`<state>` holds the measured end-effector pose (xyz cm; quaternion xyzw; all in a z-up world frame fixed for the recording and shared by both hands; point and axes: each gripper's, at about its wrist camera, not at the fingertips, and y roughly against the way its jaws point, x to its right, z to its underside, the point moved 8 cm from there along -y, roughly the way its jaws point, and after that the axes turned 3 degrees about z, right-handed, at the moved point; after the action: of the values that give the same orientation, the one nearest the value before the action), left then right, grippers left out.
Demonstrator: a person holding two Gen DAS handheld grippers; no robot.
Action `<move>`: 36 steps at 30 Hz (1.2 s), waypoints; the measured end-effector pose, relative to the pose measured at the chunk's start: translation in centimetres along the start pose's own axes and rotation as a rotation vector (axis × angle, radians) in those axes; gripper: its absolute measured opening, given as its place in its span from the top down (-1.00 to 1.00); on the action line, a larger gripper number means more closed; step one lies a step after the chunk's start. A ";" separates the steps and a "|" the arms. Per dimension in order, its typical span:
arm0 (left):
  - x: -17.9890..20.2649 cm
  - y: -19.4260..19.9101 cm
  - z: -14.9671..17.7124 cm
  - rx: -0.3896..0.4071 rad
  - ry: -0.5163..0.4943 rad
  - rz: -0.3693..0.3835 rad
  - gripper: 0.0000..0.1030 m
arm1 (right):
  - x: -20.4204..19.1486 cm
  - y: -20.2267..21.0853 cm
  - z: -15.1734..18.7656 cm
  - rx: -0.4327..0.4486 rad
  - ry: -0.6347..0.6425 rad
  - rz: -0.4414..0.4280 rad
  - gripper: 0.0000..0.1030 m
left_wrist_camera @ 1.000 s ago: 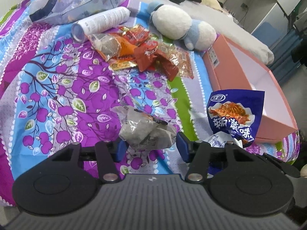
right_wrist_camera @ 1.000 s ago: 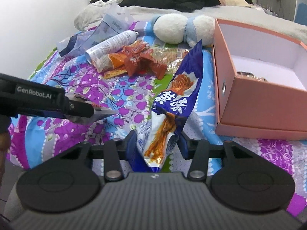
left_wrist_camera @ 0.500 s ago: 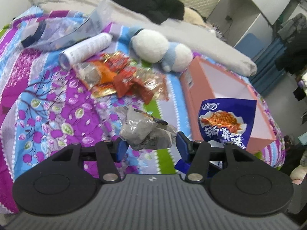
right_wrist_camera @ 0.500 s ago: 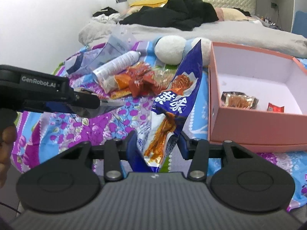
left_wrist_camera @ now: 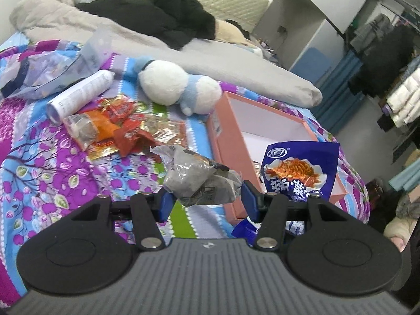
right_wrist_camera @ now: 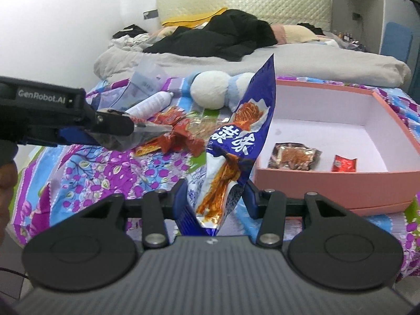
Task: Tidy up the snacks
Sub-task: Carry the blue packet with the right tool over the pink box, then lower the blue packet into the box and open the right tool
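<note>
My left gripper (left_wrist_camera: 206, 200) is shut on a crumpled grey snack packet (left_wrist_camera: 197, 176), held in the air above the bedspread, left of the pink box (left_wrist_camera: 225, 141). My right gripper (right_wrist_camera: 214, 199) is shut on a blue snack bag (right_wrist_camera: 236, 141), held upright just left of the pink box (right_wrist_camera: 336, 181). The blue bag also shows in the left wrist view (left_wrist_camera: 299, 170). The left gripper (right_wrist_camera: 105, 128) shows in the right wrist view at the left. Two small snack packs (right_wrist_camera: 294, 156) lie in the box. A pile of red and orange snack packets (left_wrist_camera: 118, 126) lies on the bedspread.
A white spray can (left_wrist_camera: 78, 95), a clear plastic bag (left_wrist_camera: 50, 71) and a white-and-blue plush toy (left_wrist_camera: 178, 88) lie behind the snack pile. A grey duvet (left_wrist_camera: 183, 57) with black clothes (left_wrist_camera: 170, 15) covers the far bed. The floor lies right of the bed.
Both grippers have risen and tilted up with their packets still held. The box's inside, with two packs, has come into the right wrist view.
</note>
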<state>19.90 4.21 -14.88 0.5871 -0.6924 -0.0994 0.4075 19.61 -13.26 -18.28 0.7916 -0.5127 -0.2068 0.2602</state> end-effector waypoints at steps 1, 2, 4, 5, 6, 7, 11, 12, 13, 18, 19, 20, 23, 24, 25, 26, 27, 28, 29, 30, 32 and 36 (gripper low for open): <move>0.4 -0.1 0.0 -0.001 -0.006 0.006 -0.15 | 0.3 0.2 -0.1 0.003 -0.005 0.007 0.06; 0.7 -0.2 0.0 -0.002 -0.009 0.013 -0.15 | 0.7 0.4 -0.1 0.006 -0.010 0.012 0.06; 1.6 -0.5 -0.1 -0.003 -0.016 0.026 -0.15 | 1.4 0.7 -0.2 0.010 -0.018 0.024 0.06; 1.9 -0.6 -0.1 -0.004 -0.021 0.032 -0.15 | 1.7 0.8 -0.3 0.013 -0.021 0.033 0.06; 2.3 -0.8 -0.1 -0.005 -0.025 0.038 -0.15 | 2.1 1.0 -0.3 0.015 -0.023 0.040 0.06; 2.7 -1.0 -0.2 -0.008 -0.028 0.045 -0.15 | 2.5 1.2 -0.2 0.017 -0.028 0.047 0.06; 4.2 -2.0 -0.5 -0.017 -0.046 0.071 -0.15 | 4.1 1.5 -0.2 0.019 -0.050 0.073 0.06; 4.6 -2.4 -0.6 -0.020 -0.050 0.077 -0.15 | 4.5 1.5 -0.3 0.020 -0.056 0.082 0.06; 4.9 -2.7 -0.7 -0.023 -0.053 0.082 -0.15 | 4.9 1.5 -0.3 0.020 -0.061 0.087 0.06; 6.7 -4.7 -1.4 -0.043 -0.076 0.104 -0.15 | 6.7 1.3 -0.9 0.023 -0.081 0.112 0.06; 7.0 -5.1 -1.5 -0.048 -0.079 0.107 -0.15 | 7.1 1.2 -1.0 0.022 -0.086 0.117 0.06; 7.4 -5.6 -1.6 -0.055 -0.084 0.112 -0.15 | 7.5 1.0 -1.2 0.022 -0.091 0.122 0.06; 8.3 -7.0 -2.2 -0.073 -0.096 0.125 -0.15 | 8.9 0.4 -1.8 0.020 -0.103 0.134 0.06; 8.6 -7.5 -2.5 -0.078 -0.102 0.129 -0.15 | 9.4 0.1 -2.0 0.020 -0.108 0.137 0.06; 8.8 -8.2 -2.8 -0.086 -0.108 0.129 -0.15 | 9.8 -0.2 -2.2 0.019 -0.113 0.139 0.06; 9.1 -8.8 -3.0 -0.097 -0.115 0.129 -0.15 | 10.2 -0.5 -2.5 0.017 -0.117 0.138 0.06; 9.3 -9.5 -3.2 -0.104 -0.121 0.128 -0.15 | 10.7 -0.9 -2.7 0.015 -0.122 0.137 0.06; 9.6 -10.1 -3.5 -0.109 -0.128 0.128 -0.15 | 11.1 -1.2 -2.9 0.014 -0.128 0.142 0.06; 10.0 -11.0 -3.7 -0.117 -0.137 0.128 -0.15 | 11.5 -1.6 -3.1 0.013 -0.132 0.145 0.06; 10.3 -11.7 -4.0 -0.125 -0.143 0.129 -0.15 | 12.0 -1.9 -3.3 0.013 -0.135 0.146 0.06; 10.9 -13.4 -4.4 -0.141 -0.157 0.134 -0.15 | 13.0 -2.8 -3.9 0.011 -0.142 0.152 0.06; 12.0 -16.9 -5.5 -0.168 -0.195 0.132 -0.15 | 15.1 -4.5 -4.9 0.005 -0.154 0.161 0.06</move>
<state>36.27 -9.56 -16.35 0.4915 -0.7550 -0.1866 0.3919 31.62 -24.65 -18.17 0.7304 -0.5935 -0.2441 0.2339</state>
